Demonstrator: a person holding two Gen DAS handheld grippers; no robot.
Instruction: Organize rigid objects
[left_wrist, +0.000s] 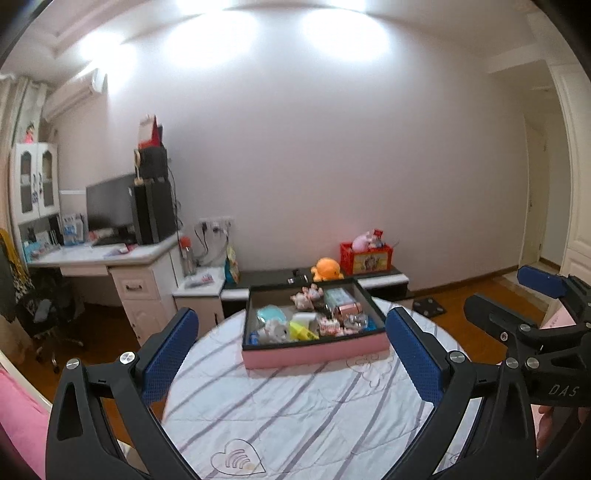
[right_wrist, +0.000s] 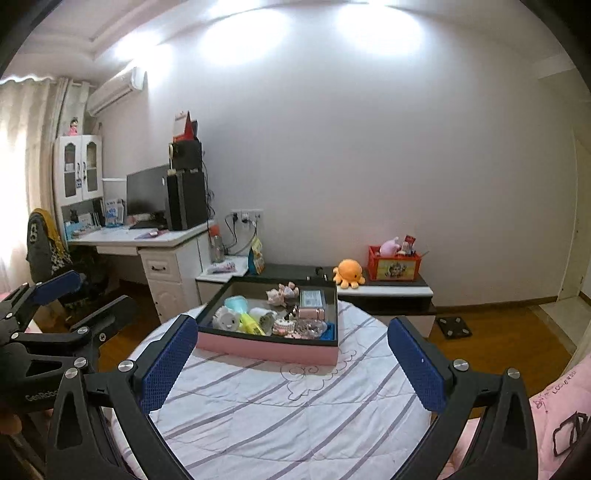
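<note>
A round table (left_wrist: 295, 417) covered in a white cloth with purple stripes carries a shallow pink tray (left_wrist: 314, 352) with a black inner rim, set toward the table's far side. The tray holds a jumble of small things: a light blue rounded case (left_wrist: 272, 314), a white plush figure (left_wrist: 275, 329), a yellow-green piece (left_wrist: 301, 329), a teal box (left_wrist: 338, 296), a rose-gold rectangular item (left_wrist: 349, 308) and some small pinkish figurines (left_wrist: 306, 295) near the back wall of the tray. Finer detail on these is too small to tell.

The left gripper (left_wrist: 291, 349) hovers above the near part of the table, its blue-padded fingers spread wide with nothing between them. The right gripper (right_wrist: 291, 356) is likewise wide open and empty, held over the table and aimed at the tray, which sits between and beyond its fingers. Each gripper shows at the edge of the other's view, well apart from the tray.

Behind the table stands a low black and white cabinet (right_wrist: 391, 291) against the wall, bearing an orange octopus plush (right_wrist: 349, 272) and a red crate (right_wrist: 393, 266) with toys in it. To the left is a white desk (right_wrist: 147, 240) with a dark monitor (right_wrist: 146, 192) and a black speaker (right_wrist: 186, 201). A black scale (right_wrist: 453, 326) lies on the wooden floor beside the cabinet
</note>
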